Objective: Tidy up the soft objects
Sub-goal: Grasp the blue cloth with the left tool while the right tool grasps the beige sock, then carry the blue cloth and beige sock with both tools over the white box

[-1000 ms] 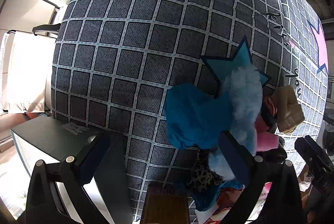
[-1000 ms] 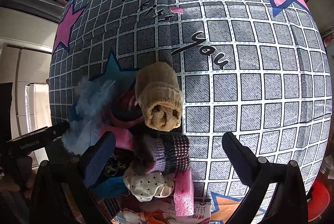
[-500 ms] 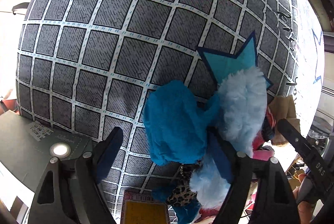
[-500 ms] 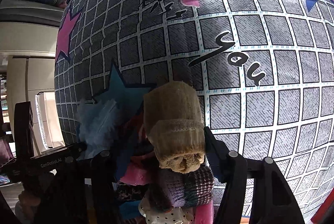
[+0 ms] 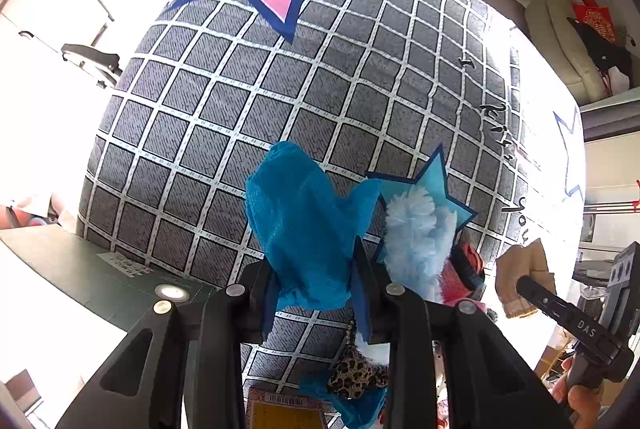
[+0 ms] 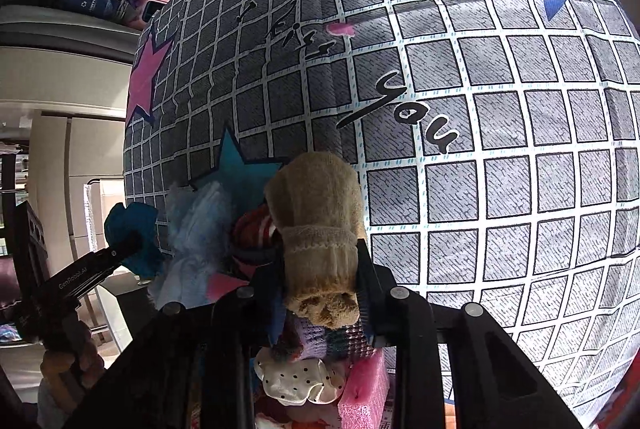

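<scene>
My left gripper is shut on a bright blue cloth and holds it above the bed. My right gripper is shut on a rolled tan sock, lifted off the pile. The tan sock also shows at the right of the left wrist view, and the blue cloth at the left of the right wrist view. A pile of soft things lies near the bed's front edge: a fluffy light blue piece, a leopard-print piece, a purple knit roll, a white dotted piece.
The bed has a grey checked cover with pink and blue stars. A pink foam block lies at the pile's front. A dark box stands beside the bed's left edge. A sofa with clutter is at the far right.
Both grippers went from open above the pile to shut: the left took hold of the blue cloth, the right the tan sock. Both things have been lifted.
</scene>
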`<state>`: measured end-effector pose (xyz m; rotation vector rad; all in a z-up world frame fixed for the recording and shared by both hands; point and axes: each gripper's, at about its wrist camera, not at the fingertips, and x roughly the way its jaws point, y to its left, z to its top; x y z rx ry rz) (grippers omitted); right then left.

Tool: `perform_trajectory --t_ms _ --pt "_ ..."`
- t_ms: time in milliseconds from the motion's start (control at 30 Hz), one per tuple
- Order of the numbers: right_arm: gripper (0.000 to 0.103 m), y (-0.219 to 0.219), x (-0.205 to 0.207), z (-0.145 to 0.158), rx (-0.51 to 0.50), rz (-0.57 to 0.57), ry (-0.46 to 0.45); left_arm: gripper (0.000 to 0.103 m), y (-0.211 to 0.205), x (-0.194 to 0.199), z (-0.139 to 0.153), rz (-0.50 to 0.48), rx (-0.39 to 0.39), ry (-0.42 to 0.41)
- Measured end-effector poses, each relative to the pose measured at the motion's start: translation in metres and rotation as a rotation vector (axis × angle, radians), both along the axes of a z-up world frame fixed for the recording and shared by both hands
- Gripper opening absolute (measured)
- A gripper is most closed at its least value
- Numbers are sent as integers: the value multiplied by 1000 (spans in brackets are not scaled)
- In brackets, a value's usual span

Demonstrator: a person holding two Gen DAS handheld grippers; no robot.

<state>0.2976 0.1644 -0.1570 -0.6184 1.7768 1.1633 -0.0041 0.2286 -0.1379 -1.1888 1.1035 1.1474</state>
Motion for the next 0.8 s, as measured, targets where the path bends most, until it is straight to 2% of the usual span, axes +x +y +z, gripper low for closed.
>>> perform_trajectory --t_ms 100,167,300,533,667,800 --pt "31 -12 4 13 15 5 -6 34 -13 16 30 -59 42 10" --pt "31 -20 4 21 22 13 -11 34 -28 19 33 -95 67 10" --pt "31 -36 -2 38 44 54 -30 34 -33 40 86 -155 87 -6" --pt "31 -64 -16 62 73 133 -20 34 -89 63 118 -197 120 -35" --pt "31 -79 -28 74 77 186 -10 34 -118 63 136 -203 116 -63" --pt "31 -100 -41 94 92 178 -3 34 -141 58 152 -225 131 -84"
